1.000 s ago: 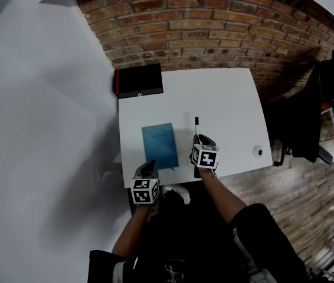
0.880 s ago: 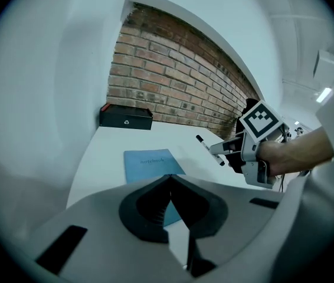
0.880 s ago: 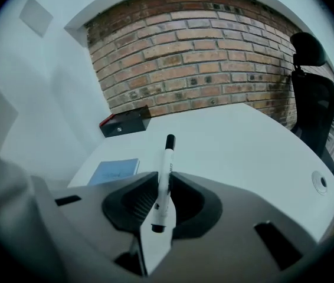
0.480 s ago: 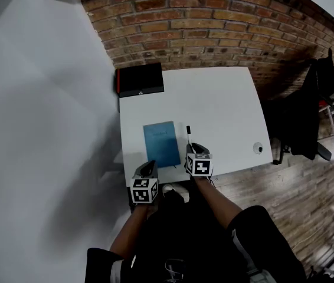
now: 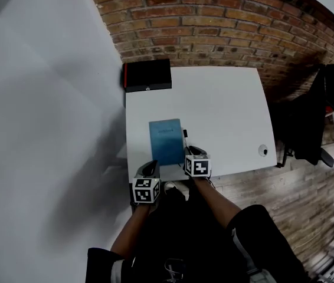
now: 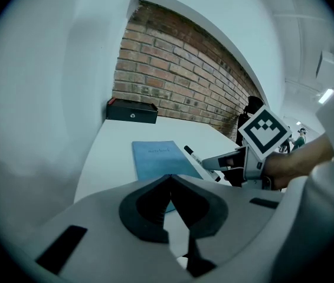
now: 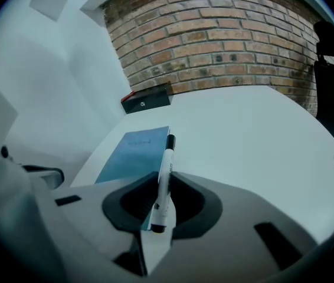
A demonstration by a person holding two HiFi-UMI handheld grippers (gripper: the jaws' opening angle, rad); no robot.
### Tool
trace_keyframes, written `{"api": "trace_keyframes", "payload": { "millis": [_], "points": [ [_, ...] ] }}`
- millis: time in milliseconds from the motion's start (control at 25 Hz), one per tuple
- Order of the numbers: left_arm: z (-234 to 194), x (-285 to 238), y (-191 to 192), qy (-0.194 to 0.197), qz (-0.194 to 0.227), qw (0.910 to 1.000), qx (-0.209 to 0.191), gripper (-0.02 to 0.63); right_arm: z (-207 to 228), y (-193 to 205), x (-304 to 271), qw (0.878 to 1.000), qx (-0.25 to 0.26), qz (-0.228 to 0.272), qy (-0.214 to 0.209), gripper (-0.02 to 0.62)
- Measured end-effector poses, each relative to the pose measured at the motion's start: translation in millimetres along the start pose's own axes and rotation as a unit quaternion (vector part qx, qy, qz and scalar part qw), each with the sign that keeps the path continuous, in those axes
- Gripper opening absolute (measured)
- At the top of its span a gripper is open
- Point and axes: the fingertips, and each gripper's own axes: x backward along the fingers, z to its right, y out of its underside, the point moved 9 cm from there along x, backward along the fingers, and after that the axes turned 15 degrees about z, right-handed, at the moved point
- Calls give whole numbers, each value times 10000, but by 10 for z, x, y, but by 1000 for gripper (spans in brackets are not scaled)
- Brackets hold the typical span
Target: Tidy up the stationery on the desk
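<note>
A blue notebook (image 5: 166, 141) lies flat near the front of the white desk (image 5: 226, 105). My right gripper (image 5: 189, 152) is shut on a white marker with a black cap (image 7: 163, 181); the marker points forward along the notebook's (image 7: 133, 151) right edge. In the left gripper view the marker (image 6: 197, 158) sticks out of the right gripper (image 6: 232, 161) just right of the notebook (image 6: 158, 159). My left gripper (image 5: 149, 170) hovers at the desk's front edge, left of the notebook, shut with nothing between its jaws.
A black box with a red edge (image 5: 148, 75) sits at the desk's far left corner against the brick wall. A small round grommet (image 5: 263, 151) is near the right front corner. A dark chair (image 5: 308, 122) stands right of the desk.
My right gripper has carried the marker leftward and toward me, from right of the notebook to its right edge. The left gripper has barely moved.
</note>
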Motion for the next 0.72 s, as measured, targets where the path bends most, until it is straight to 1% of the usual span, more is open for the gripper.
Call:
{"api": "trace_keyframes", "payload": {
  "millis": [320, 720],
  "points": [
    [-99, 65, 48, -198, -57, 9998, 84, 15, -9, 80, -101, 9997, -7, -211, -127, 81],
    [-125, 75, 113, -254, -148, 9994, 157, 15, -3, 87, -187, 9984, -226, -460, -224, 81]
  ]
}}
